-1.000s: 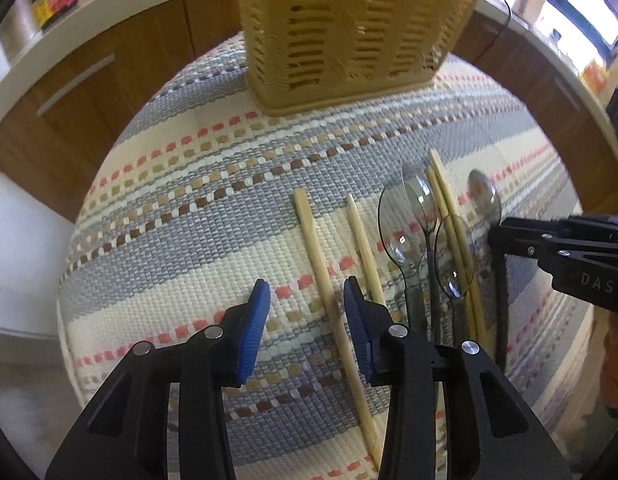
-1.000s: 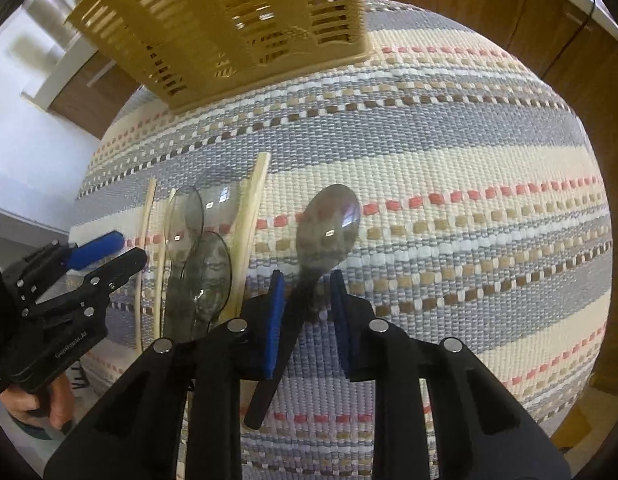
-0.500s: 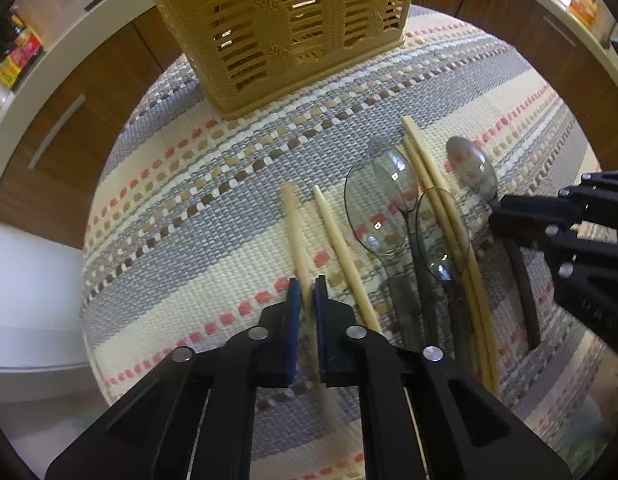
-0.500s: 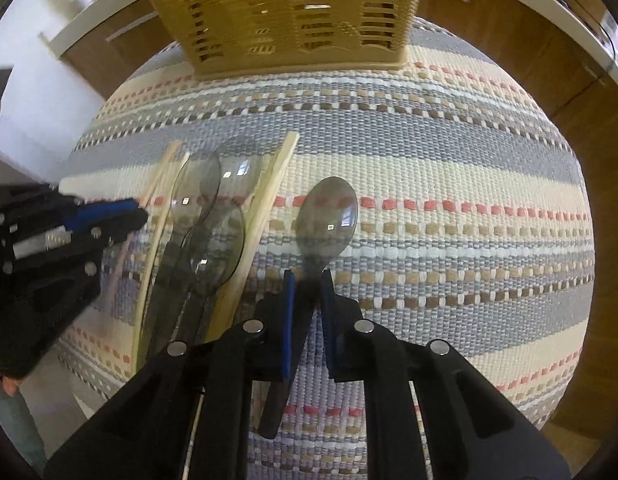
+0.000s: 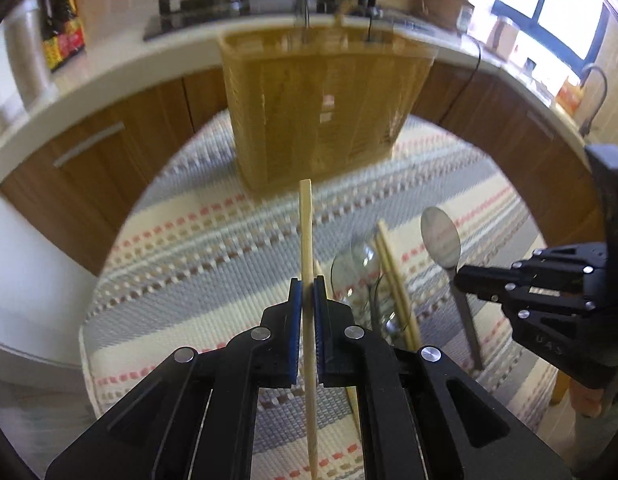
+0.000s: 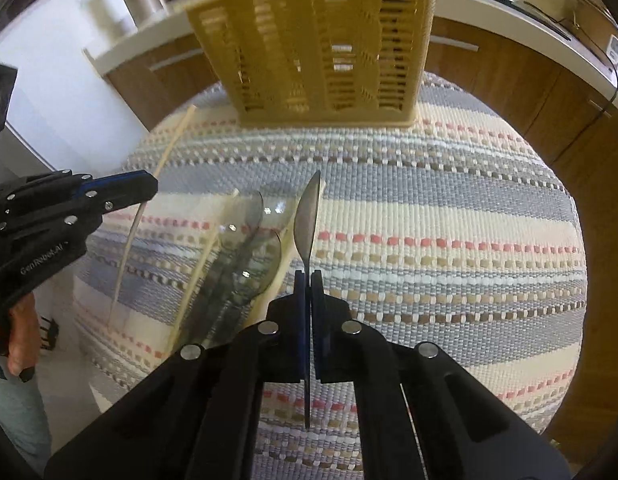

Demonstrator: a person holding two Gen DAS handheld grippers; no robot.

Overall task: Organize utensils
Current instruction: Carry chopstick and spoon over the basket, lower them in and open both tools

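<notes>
My left gripper [image 5: 307, 284] is shut on a wooden chopstick [image 5: 305, 236] and holds it lifted above the striped mat, pointing at the yellow slatted utensil basket [image 5: 321, 108]. My right gripper [image 6: 309, 278] is shut on a grey spoon [image 6: 307, 216], lifted and turned edge-on; that spoon also shows in the left wrist view [image 5: 441, 236]. On the mat lie clear plastic spoons [image 6: 249, 240] and more chopsticks [image 5: 393, 272]. The basket [image 6: 321, 44] stands at the mat's far edge. The left gripper with its chopstick [image 6: 129, 240] shows in the right wrist view.
The striped woven mat [image 6: 449, 220] covers a small table. Wooden kitchen cabinets and a white counter [image 5: 89, 92] curve behind the basket, with bottles and a stove on it. The right gripper body [image 5: 549, 304] sits at the right of the left wrist view.
Both grippers have lifted up off the mat with their loads: the left with the chopstick, the right with the grey spoon. Both views now tilt up toward the basket.
</notes>
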